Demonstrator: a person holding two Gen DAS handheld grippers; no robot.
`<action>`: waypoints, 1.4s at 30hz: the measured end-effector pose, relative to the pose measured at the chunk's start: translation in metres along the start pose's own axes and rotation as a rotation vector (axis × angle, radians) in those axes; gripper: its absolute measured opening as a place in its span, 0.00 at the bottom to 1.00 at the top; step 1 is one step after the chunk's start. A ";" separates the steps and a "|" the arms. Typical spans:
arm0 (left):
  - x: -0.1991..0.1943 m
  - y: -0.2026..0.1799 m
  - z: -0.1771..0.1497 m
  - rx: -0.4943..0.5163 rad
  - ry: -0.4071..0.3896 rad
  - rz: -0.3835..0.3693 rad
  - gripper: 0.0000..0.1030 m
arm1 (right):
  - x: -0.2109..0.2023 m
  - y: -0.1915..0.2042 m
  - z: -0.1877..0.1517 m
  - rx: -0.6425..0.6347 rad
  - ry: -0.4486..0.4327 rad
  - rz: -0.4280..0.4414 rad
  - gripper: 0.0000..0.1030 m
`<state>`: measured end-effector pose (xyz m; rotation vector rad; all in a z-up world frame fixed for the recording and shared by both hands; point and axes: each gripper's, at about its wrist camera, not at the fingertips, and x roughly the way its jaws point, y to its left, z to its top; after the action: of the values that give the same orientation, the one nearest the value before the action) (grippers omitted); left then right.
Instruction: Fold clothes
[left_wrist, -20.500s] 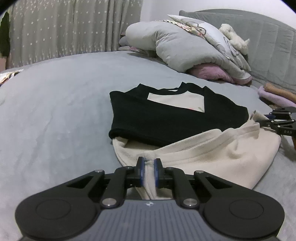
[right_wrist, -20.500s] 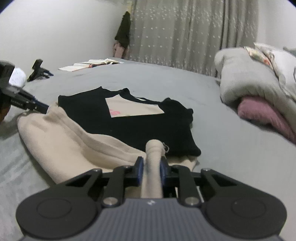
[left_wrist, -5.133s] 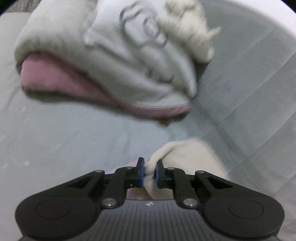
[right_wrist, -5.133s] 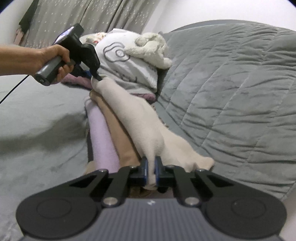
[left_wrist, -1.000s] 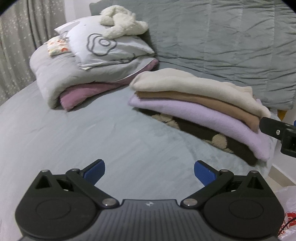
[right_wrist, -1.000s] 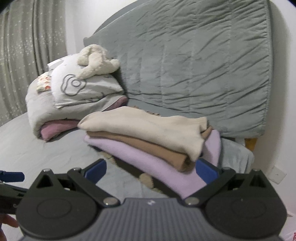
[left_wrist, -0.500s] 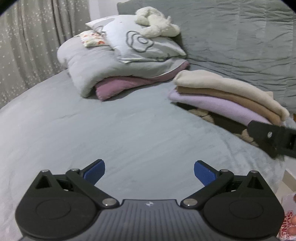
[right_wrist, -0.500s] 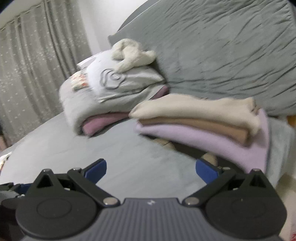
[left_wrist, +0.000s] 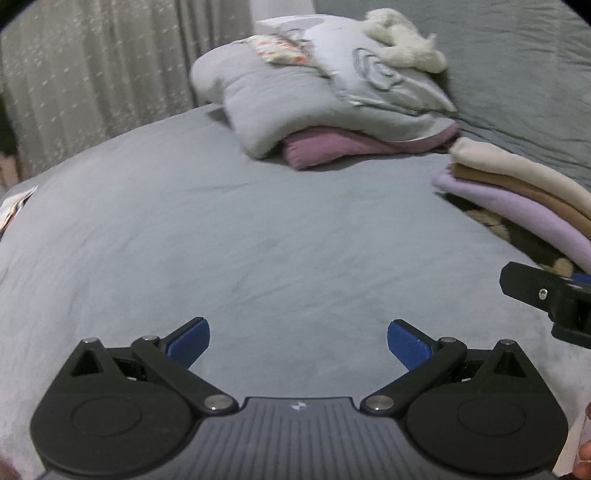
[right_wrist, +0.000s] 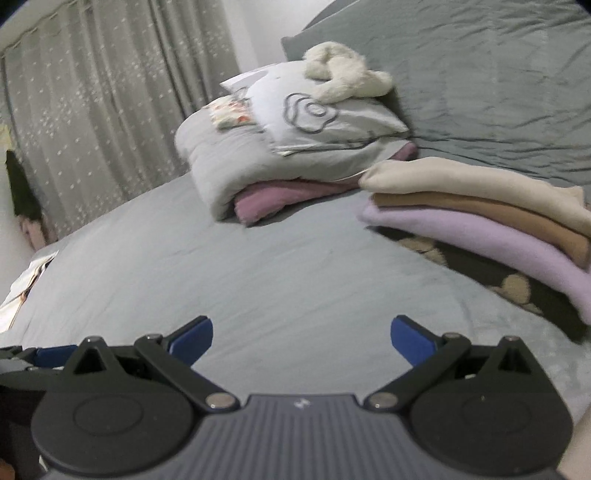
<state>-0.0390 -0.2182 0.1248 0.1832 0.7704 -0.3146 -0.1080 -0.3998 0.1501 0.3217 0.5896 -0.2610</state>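
Left gripper (left_wrist: 298, 341) jaws spread wide, nothing between the blue pads, hovering over bare grey bed (left_wrist: 258, 236). Right gripper (right_wrist: 301, 338) same: jaws released, empty, over the bed sheet. In the left wrist view the right gripper shows at the right edge, just beside the stack's near end; in the right wrist view part of the left gripper shows at the lower left edge. Folded clothes stack sits on the bed on the right side, near the grey quilted headboard (right_wrist: 498, 81): cream garment (right_wrist: 469, 184) on top, tan garment (right_wrist: 491, 218) under it, lilac garment (right_wrist: 498, 247) below that, dark garment with beige spots (right_wrist: 491, 280) at the bottom, touching the sheet. Layers lie flat, edges roughly aligned. Behind and left of the stack: a pile of bedding, grey duvet (right_wrist: 236, 155) over a pink blanket (right_wrist: 273, 197), pillow with a flower outline (right_wrist: 314, 107) on top, white plush toy (right_wrist: 343, 70) on the pillow. Dotted grey curtain (right_wrist: 110, 110) at the back left. Some paper at the far left bed edge, too blurred to identify.
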 end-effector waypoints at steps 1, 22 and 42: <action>0.001 0.007 -0.004 -0.010 0.003 0.011 1.00 | 0.002 0.007 -0.002 -0.008 0.004 0.008 1.00; 0.029 0.152 -0.086 -0.224 0.052 0.216 1.00 | 0.055 0.138 -0.071 -0.200 0.098 0.174 1.00; 0.076 0.220 -0.146 -0.349 -0.004 0.332 1.00 | 0.109 0.201 -0.146 -0.374 0.105 0.253 1.00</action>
<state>-0.0076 0.0123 -0.0209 -0.0202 0.7651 0.1350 -0.0273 -0.1774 0.0173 0.0466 0.6805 0.1120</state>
